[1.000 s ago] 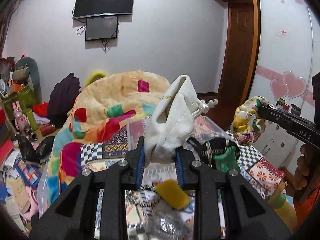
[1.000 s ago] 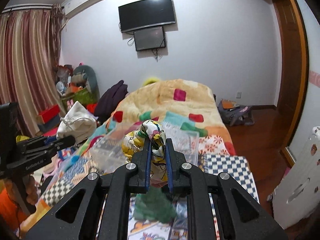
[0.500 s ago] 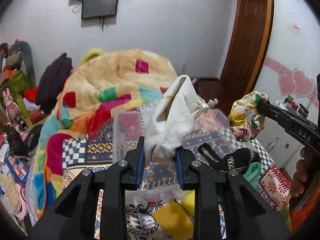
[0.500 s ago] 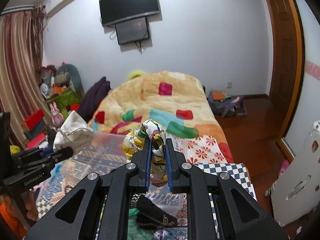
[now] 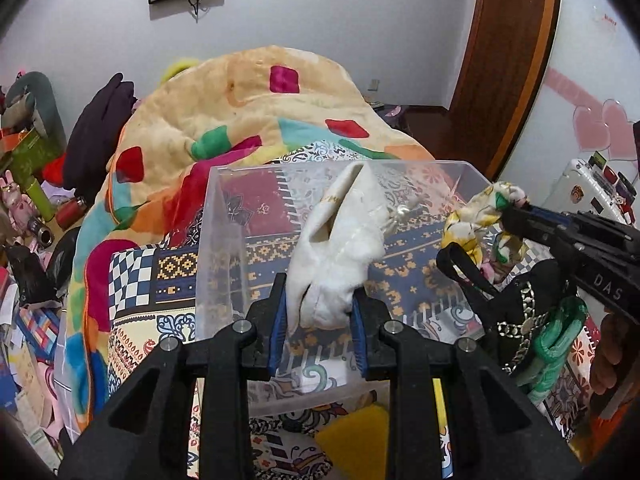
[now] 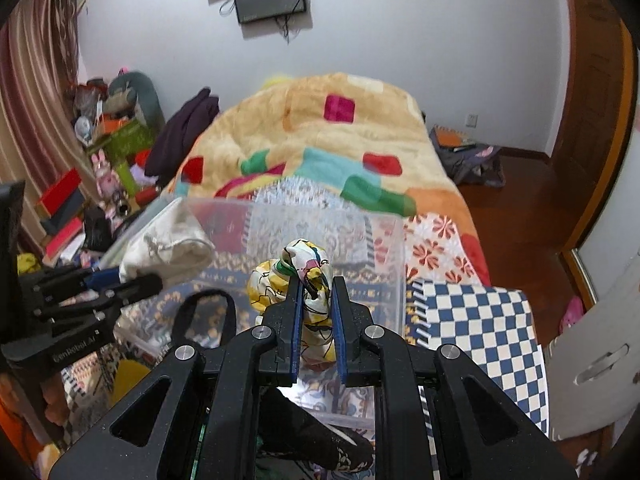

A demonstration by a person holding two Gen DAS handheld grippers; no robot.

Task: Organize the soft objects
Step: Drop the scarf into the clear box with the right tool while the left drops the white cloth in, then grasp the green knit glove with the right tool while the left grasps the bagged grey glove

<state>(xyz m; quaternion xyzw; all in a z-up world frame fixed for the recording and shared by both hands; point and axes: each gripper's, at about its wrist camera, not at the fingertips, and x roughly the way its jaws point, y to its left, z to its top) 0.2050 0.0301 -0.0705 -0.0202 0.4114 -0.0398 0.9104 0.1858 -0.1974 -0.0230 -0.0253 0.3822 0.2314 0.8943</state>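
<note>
From my left wrist, my left gripper has its jaws clamped on a cream cloth pouch, which stands up between the blue pads, in front of the open top of a clear plastic bin. The bin sits on the patterned bedspread of the bed, with a fleecy blanket of coloured squares heaped behind it. To the right, my right gripper reaches in with a yellow floral scrunchie pinched at its tip, over the bin's right edge. Below it lie a black bag with a chain and a green braided cord, just beside the bin, and a yellow sponge-like piece lies near its front wall. From my right wrist, my right gripper has its jaws shut tight on the yellow floral scrunchie, which bunches up above the pads in front of the clear plastic bin. At the left, my left gripper holds the cream cloth pouch by the bin's left side. A black strap loops below.
</note>
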